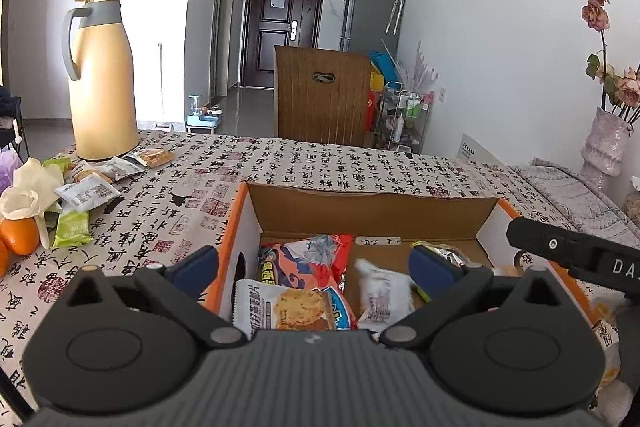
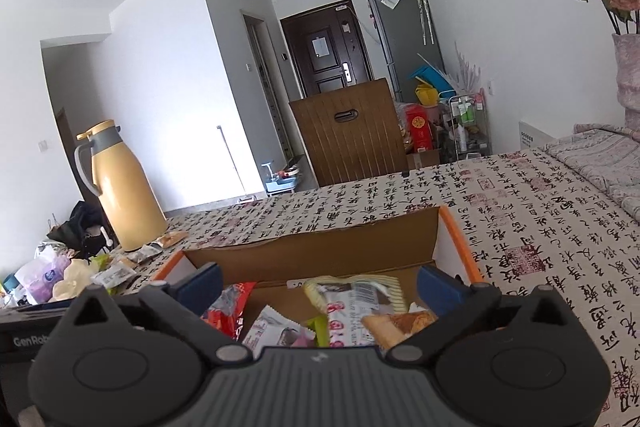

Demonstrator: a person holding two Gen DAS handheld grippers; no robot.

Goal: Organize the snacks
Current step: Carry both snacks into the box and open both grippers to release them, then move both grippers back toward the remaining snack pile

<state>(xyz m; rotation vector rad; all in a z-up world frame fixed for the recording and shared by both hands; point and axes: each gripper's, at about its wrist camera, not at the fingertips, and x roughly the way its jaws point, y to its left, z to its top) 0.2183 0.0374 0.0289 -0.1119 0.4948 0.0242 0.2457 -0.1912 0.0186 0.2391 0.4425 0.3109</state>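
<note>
Both grippers sit closest to the lenses: the left gripper [image 1: 314, 269] hangs over the near-left part of the cardboard box [image 1: 372, 205] with its jaws spread wide and nothing between the blue pads, and the right gripper [image 2: 318, 285] hovers over the same box from the other side, its jaws equally wide and empty. Beneath everything spreads the table [image 1: 304, 163], covered with a cloth printed in black calligraphy and red seals. On its far left corner stands a tall yellow thermos [image 1: 102, 79] with a grey handle. The box, orange on the outside and open at the top, rests in the middle of the cloth just ahead of both grippers. Inside it lie the sorted snacks: a red and blue packet [image 1: 308, 267] toward the left wall, a biscuit packet [image 1: 286, 305] overlapping it at the near edge, and a white packet [image 1: 382, 297] beside them, blurred. More loose snack packets [image 1: 86, 189] lie scattered by the thermos foot, next to an orange [image 1: 20, 235] at the left edge.
</note>
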